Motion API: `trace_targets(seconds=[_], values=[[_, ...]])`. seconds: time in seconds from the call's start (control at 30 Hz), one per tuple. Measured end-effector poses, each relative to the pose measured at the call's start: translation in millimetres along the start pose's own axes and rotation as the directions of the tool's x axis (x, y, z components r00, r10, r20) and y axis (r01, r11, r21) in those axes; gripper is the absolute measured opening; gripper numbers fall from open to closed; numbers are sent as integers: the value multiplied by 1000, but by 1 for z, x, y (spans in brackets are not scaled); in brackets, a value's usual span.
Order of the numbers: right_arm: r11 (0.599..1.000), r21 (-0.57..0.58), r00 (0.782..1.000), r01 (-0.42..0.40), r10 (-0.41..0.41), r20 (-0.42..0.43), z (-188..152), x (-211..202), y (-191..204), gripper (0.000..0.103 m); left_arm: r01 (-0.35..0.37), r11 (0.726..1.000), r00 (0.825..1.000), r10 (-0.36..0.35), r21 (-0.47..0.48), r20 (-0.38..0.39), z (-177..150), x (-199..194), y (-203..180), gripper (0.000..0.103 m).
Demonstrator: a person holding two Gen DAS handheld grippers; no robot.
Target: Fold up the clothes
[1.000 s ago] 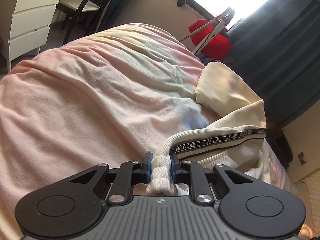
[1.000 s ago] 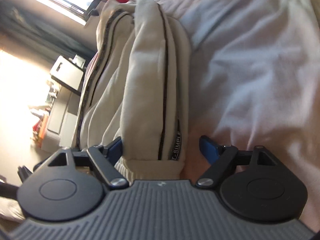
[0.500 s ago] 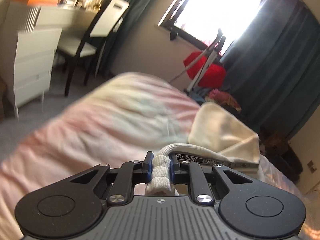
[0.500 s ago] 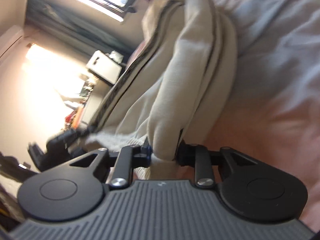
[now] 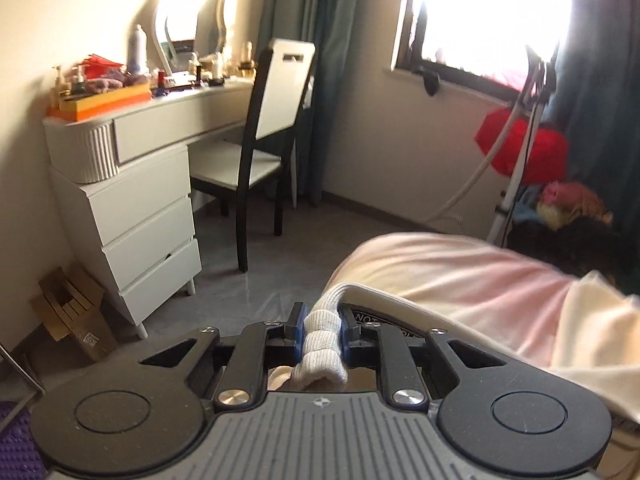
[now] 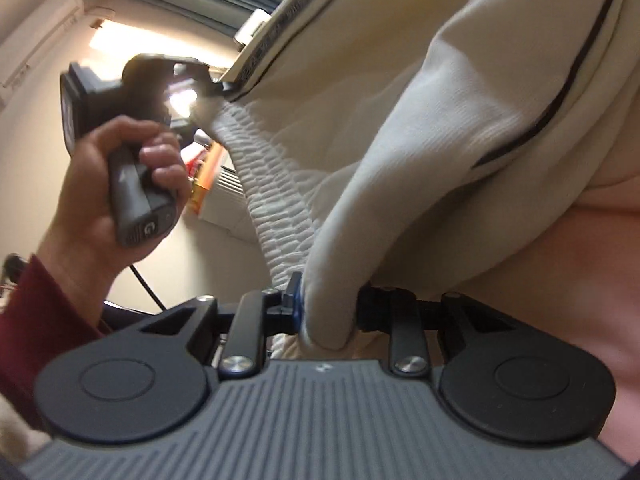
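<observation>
1. The cream trousers are showing soft matt knit cloth, with a ribbed elastic waistband and a glossy black printed side tape.
2. The left gripper and right gripper are presenting matt black plastic arms, shiny metal screws and ridged grey plastic housings.
3. The pink bedsheet is lying as smooth matt cloth.
4. The dresser is looking smooth and painted white.
5. The cardboard box is showing rough brown paper.

Blown-out window glare, motion blur, fisheye edges
</observation>
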State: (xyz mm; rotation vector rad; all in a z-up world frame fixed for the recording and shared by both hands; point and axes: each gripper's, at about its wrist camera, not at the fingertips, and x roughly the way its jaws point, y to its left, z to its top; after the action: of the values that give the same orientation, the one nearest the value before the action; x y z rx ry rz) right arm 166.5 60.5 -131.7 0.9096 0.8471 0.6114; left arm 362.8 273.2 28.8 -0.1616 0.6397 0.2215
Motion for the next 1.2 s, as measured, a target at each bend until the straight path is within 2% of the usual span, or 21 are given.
trace_targets(seconds=[0.07, 0.1, 0.17, 0.2, 0.23, 0.27, 0.33, 0.4, 0.43, 0.57, 0.67, 0.8, 0.93, 1.0, 1.07, 1.2], values=[[1000, -27, 1000, 13, -13, -13, 3, 2, 3, 37, 7, 1000, 1000, -7, 20, -7, -10, 12, 2, 19], [999, -50, 1000, 10, -11, -19, 5, 0, 6, 44, 14, 1000, 1000, -13, 27, -5, -16, 16, 3, 20], [995, -102, 1000, 18, -20, -22, 6, -17, 14, 63, 20, 999, 1000, -20, 29, 1, -26, 17, 4, 26], [992, -128, 999, 23, -26, -22, 6, -28, 18, 83, 31, 999, 1000, -31, 23, 0, -30, 14, 4, 29], [988, -154, 999, 28, -32, -22, 6, -38, 22, 93, 49, 999, 999, -49, -1, 1, -34, 9, 6, 41], [983, -180, 999, 33, -37, -22, 6, -48, 26, 94, 68, 997, 998, -68, -27, 4, -39, 4, 7, 53], [972, -231, 999, 43, -49, -22, 7, -69, 34, 94, 86, 996, 996, -86, -27, 17, -46, -14, 2, 61], [958, -282, 998, 52, -61, -21, 8, -90, 42, 94, 103, 994, 994, -103, -24, 31, -53, -33, -3, 64], [950, -307, 998, 57, -67, -20, 8, -100, 46, 94, 112, 993, 993, -111, -22, 38, -57, -42, -6, 69], [911, -405, 996, 76, -89, -15, 9, -141, 63, 94, 144, 987, 987, -149, 71, 63, -74, -87, -43, 77], [882, -436, 983, 181, -157, 91, 15, -199, 51, 94, 199, 973, 976, -208, 115, 64, -91, -113, -87, 79], [828, -446, 936, 338, -246, 252, 25, -280, 30, 94, 268, 944, 957, -284, 194, 58, -117, -136, -163, 81], [765, -427, 860, 482, -319, 398, 37, -353, 6, 94, 344, 903, 931, -363, 256, 31, -143, -140, -243, 82], [745, -404, 826, 531, -350, 442, 49, -364, -13, 94, 375, 879, 917, -398, 294, 20, -157, -131, -287, 82], [731, -380, 798, 567, -376, 471, 58, -362, -32, 94, 380, 866, 913, -407, 324, 18, -166, -116, -326, 82], [720, -344, 767, 602, -401, 502, 82, -342, -67, 94, 399, 848, 905, -425, 349, -2, -174, -72, -398, 81]])
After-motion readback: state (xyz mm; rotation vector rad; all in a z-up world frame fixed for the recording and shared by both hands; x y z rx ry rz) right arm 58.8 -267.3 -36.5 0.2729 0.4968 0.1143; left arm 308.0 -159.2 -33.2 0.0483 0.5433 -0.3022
